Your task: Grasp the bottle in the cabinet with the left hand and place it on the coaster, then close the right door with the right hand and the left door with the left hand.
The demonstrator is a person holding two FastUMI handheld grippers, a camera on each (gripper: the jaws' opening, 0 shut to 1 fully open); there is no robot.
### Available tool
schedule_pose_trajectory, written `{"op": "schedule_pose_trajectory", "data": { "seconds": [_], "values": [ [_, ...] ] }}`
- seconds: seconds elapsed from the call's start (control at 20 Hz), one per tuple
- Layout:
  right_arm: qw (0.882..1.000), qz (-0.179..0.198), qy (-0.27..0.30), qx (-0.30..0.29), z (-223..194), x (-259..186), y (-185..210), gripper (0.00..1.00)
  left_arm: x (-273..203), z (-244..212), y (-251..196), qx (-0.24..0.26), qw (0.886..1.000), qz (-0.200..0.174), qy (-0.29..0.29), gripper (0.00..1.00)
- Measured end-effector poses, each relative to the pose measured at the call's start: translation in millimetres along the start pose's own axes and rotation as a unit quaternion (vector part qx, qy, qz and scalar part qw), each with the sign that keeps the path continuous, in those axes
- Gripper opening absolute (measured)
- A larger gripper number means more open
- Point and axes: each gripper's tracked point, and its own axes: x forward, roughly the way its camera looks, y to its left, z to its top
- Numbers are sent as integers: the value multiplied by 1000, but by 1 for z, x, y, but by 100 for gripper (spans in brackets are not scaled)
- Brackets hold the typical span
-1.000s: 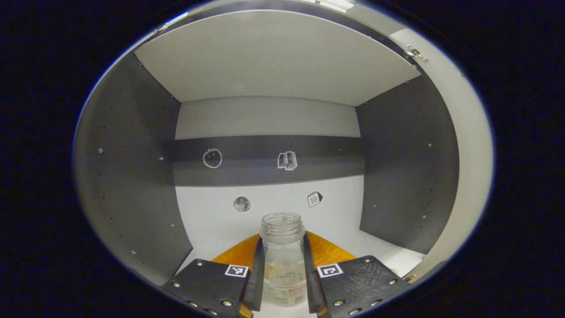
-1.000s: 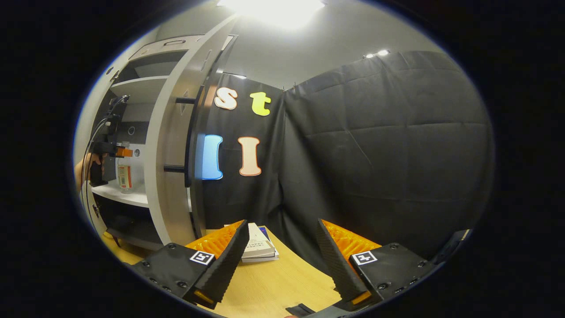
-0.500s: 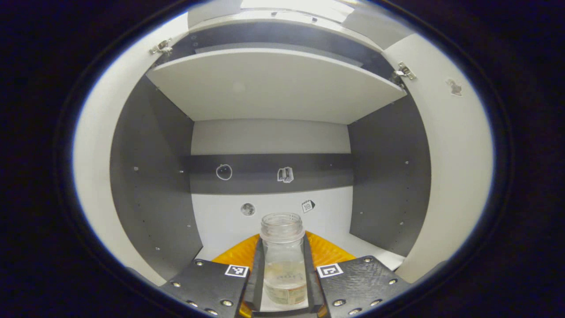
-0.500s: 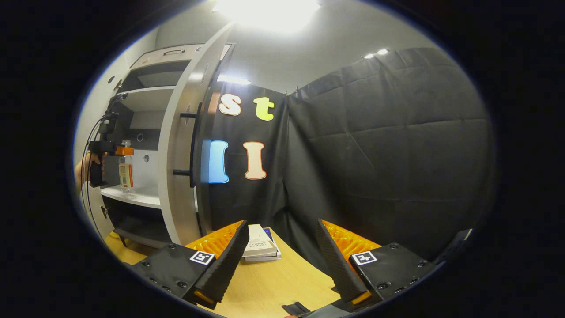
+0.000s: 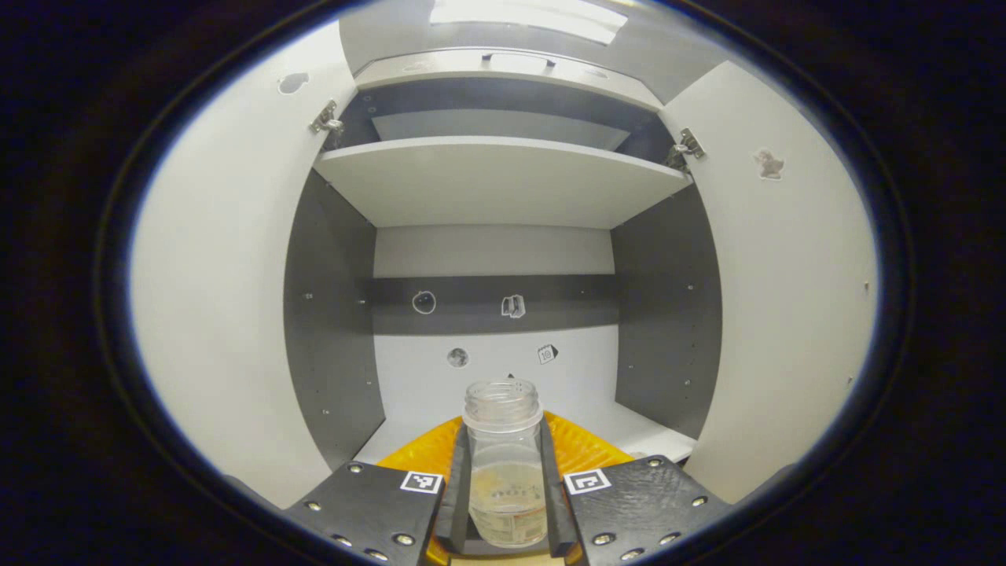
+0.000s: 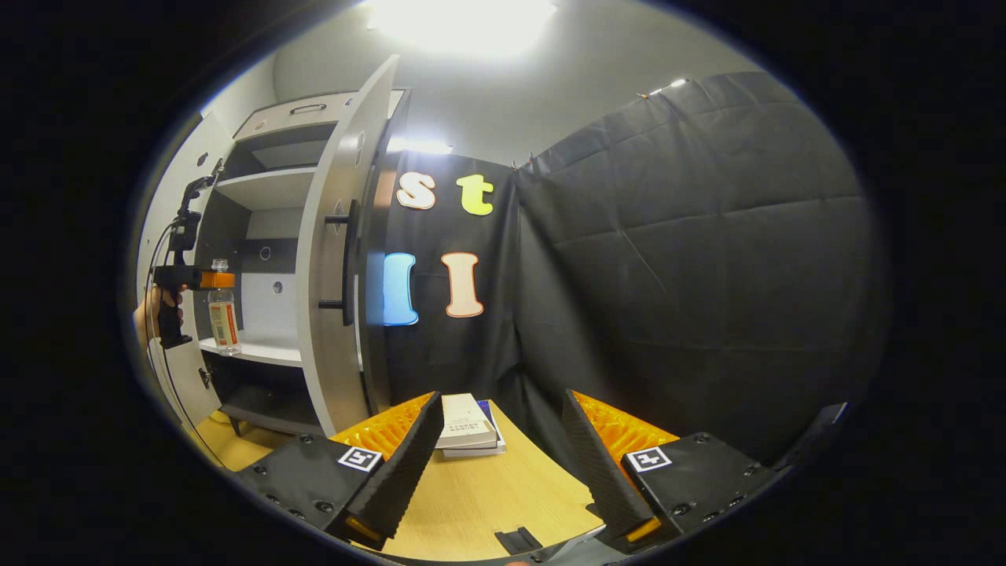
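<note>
Since a second ago the left gripper (image 5: pixel 503 487) has drawn back out of the cabinet (image 5: pixel 503 181): both open doors — the left door (image 5: pixel 228 299) and the right door (image 5: pixel 786 291) — now flank the left gripper view, and the upper shelf and cabinet top have come into sight, where before the inner walls took up the frame. The clear uncapped bottle (image 5: pixel 503 464) has come along, pinched upright between both fingers, its base now off the white shelf (image 5: pixel 409 393).

In the right gripper view the left gripper (image 6: pixel 206 279) and the hand (image 6: pixel 149 314) holding it have shifted outward, and the bottle (image 6: pixel 223 310) now hangs at the shelf's front edge rather than deep inside.

The right gripper (image 6: pixel 499 464) has barely moved; its fingers are spread wide with nothing between them, above the wooden table (image 6: pixel 487 503), with a stack of books (image 6: pixel 465 424) beyond.

The bottle carries an orange-and-white label, too small to read. Small stickers on the cabinet's back wall (image 5: pixel 487 314) show pictures; the writing on them cannot be made out.
</note>
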Motion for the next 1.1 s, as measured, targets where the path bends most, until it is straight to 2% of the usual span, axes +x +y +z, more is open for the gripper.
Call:
{"op": "schedule_pose_trajectory", "data": {
  "seconds": [0.3,0.65,1.1],
  "values": [
    [1000,17,5,-1,-7,-14,-10,97,-37,-7,-8,-1,1000,10,-7,41],
    [999,32,10,-8,-17,-23,-17,97,-77,-41,-21,-1,1000,12,2,41],
    [998,54,16,-16,-26,-35,-4,97,-126,-89,-22,-22,1000,11,7,41]
  ]
}}
